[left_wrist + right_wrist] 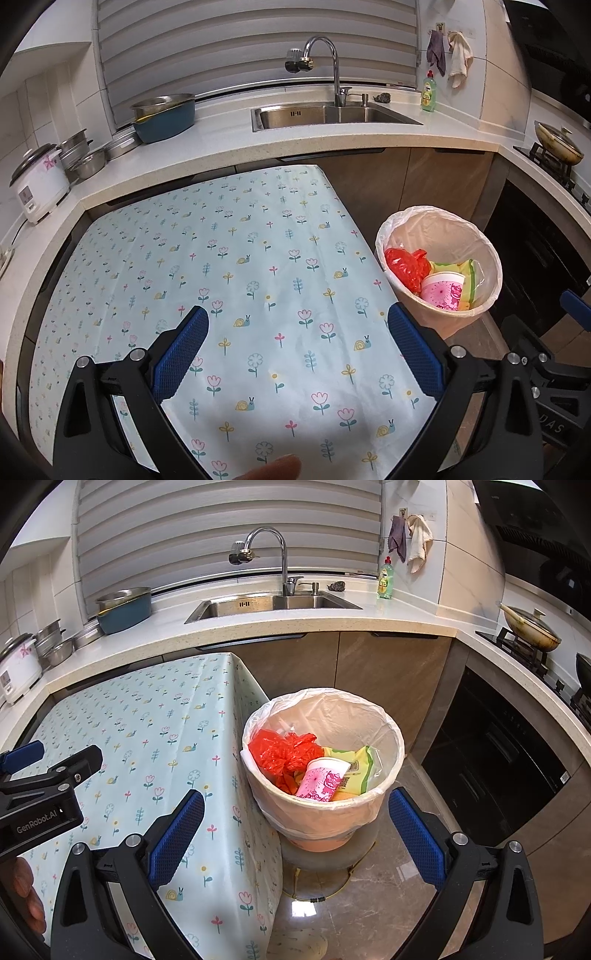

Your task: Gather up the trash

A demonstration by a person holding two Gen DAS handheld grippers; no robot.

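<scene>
Both claws (297,345) (295,829) wide apart, empty

From the left wrist we look forward and down over the tablecloth (258,277), close above it, with the bin (439,258) off to the right. From the right wrist we face the bin (323,746) nearer, seemingly from just past the table's edge. Both views share the sink (273,603) counter behind.

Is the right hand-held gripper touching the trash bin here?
Apart. In the right wrist view the right hand-held gripper is open, and bare floor shows between each blue finger and the trash bin; nothing is held.
</scene>
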